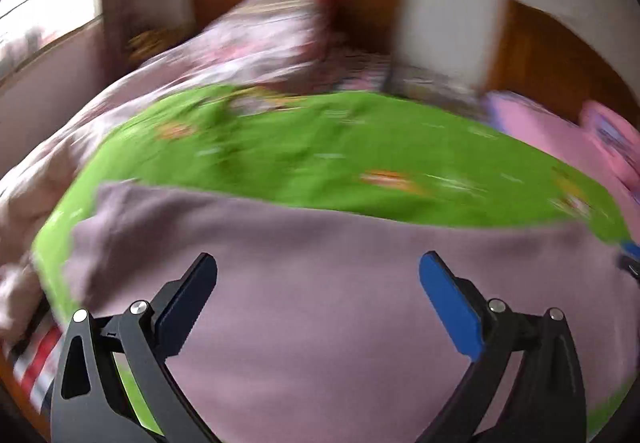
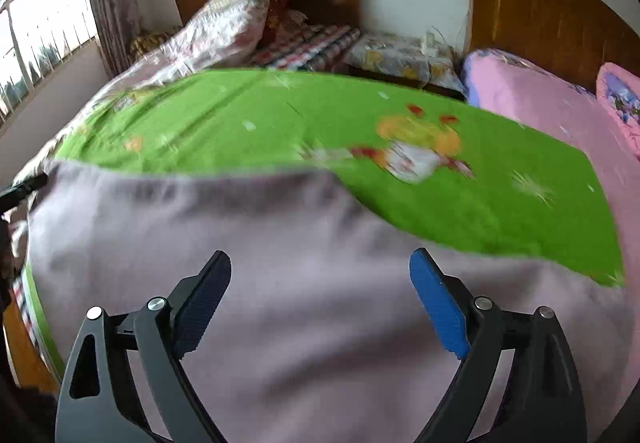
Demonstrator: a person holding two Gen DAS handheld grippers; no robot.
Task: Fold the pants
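Mauve pants point(image 1: 340, 303) lie spread on the near part of the green sheet point(image 1: 300, 147), under both tools. Left gripper point(image 1: 318, 285) and right gripper point(image 2: 320, 283) hang above them with jaws spread, empty. A fold seems just laid; next calls for choosing an edge to pinch.

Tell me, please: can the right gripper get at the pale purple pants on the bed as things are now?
Probably yes. The right gripper is open and empty, directly over the pants, which lie spread on the green sheet. Nothing lies between its fingers and the cloth. Blur hides how near they are.
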